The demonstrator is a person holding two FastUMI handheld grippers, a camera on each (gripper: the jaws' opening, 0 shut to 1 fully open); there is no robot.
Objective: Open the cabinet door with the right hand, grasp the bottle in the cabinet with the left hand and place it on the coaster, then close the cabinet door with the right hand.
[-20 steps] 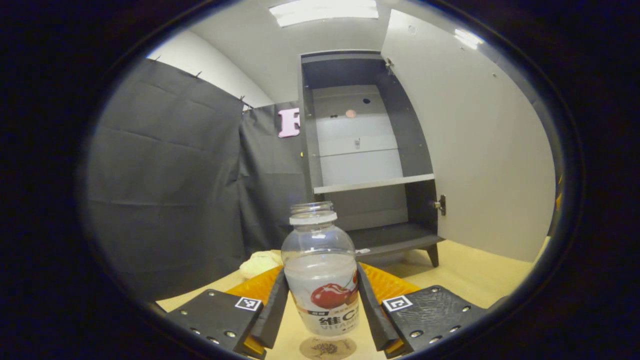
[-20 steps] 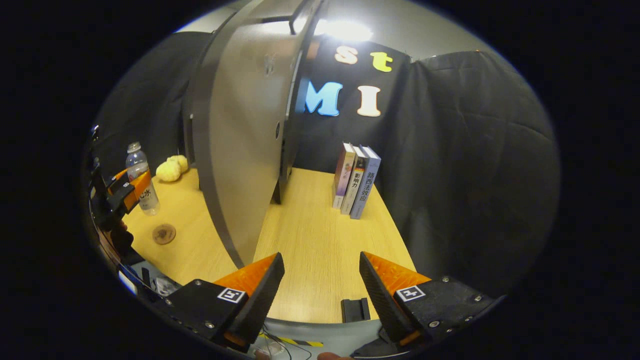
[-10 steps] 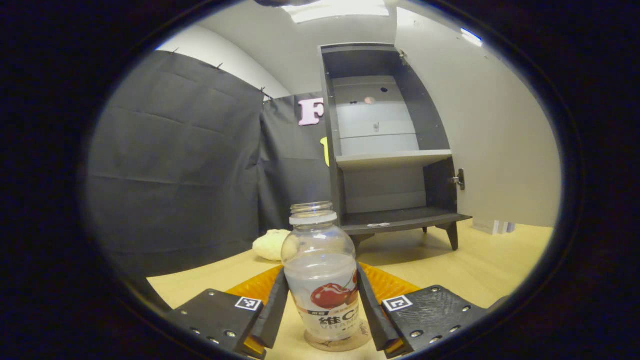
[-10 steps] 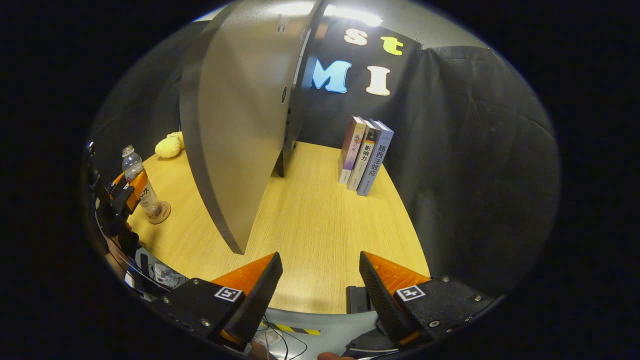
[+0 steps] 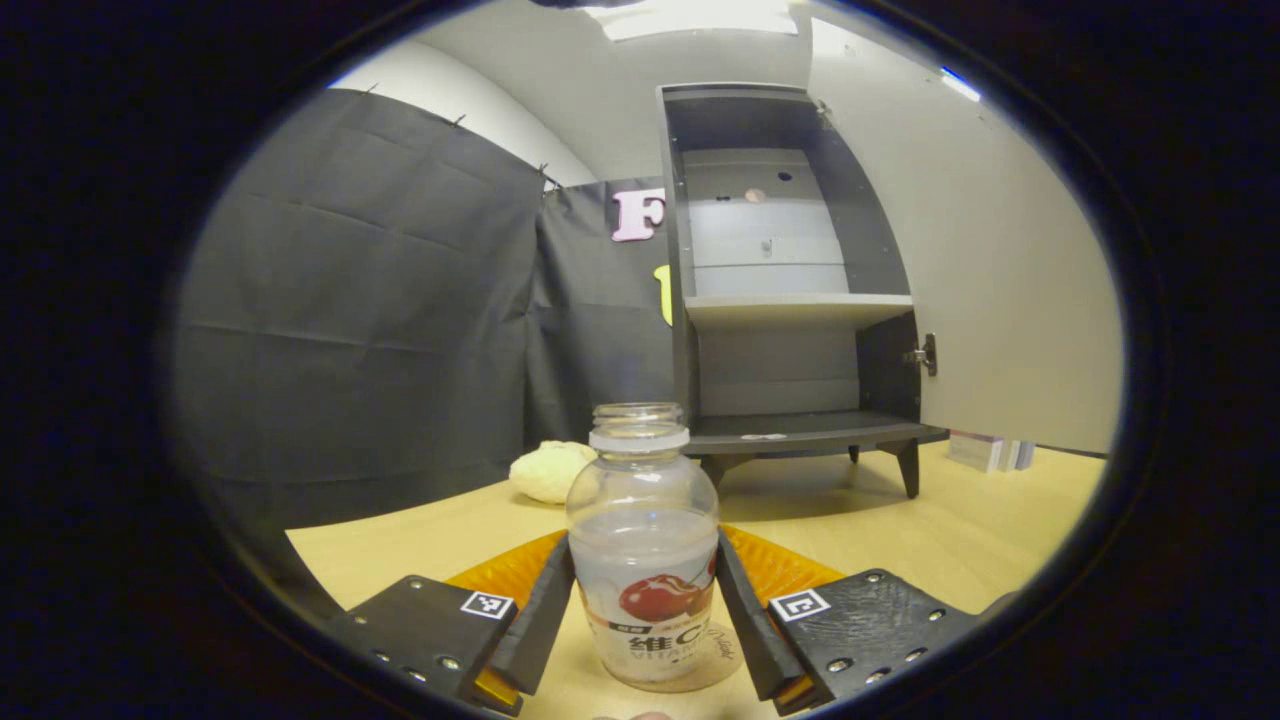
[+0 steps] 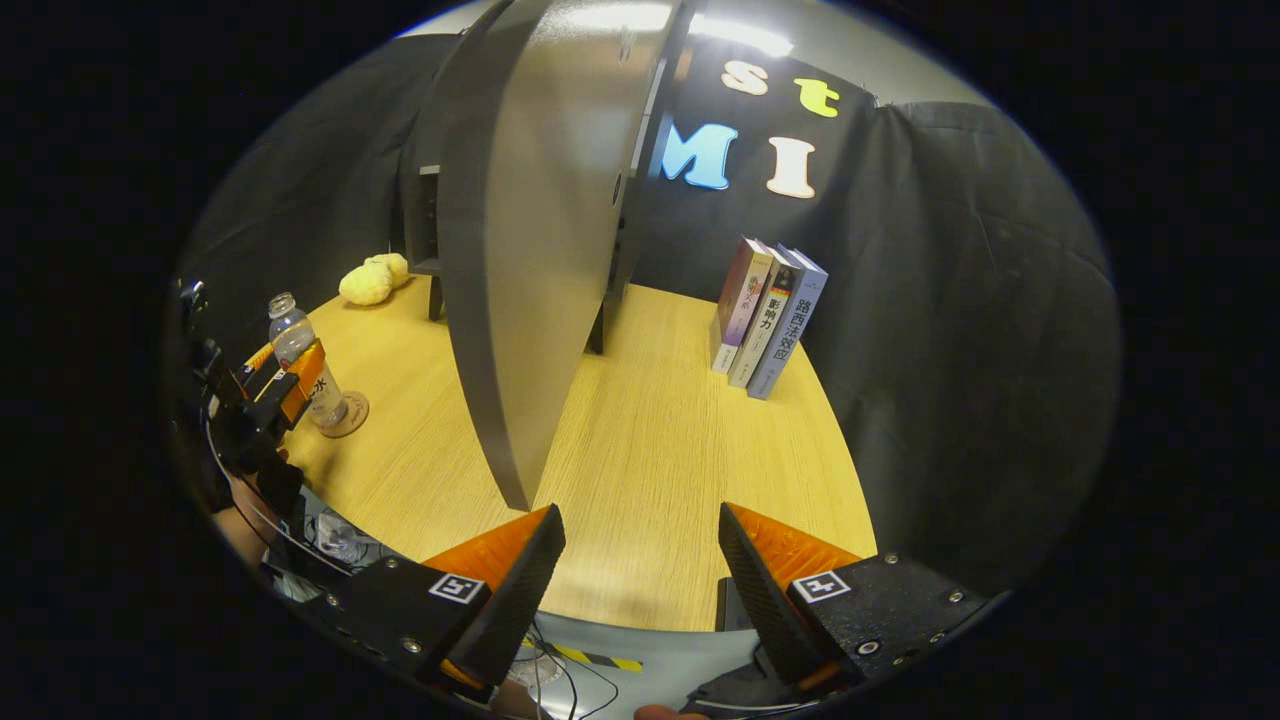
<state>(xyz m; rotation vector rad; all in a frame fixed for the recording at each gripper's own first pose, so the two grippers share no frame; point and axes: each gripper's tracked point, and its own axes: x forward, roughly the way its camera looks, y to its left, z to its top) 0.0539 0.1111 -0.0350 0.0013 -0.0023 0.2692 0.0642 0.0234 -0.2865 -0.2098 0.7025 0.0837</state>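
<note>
Items you had before you: one clear bottle, capless, cherry label, upright on the round brown coaster on the wooden table. One dark cabinet, two bare shelves, its pale door swung wide open.

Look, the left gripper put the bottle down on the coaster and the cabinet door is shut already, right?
Not quite: the cabinet door is wide open, as the left gripper view shows. The left gripper does have the bottle on the coaster.

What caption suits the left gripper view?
Left gripper holds the bottle on the coaster, cabinet door open.
</note>
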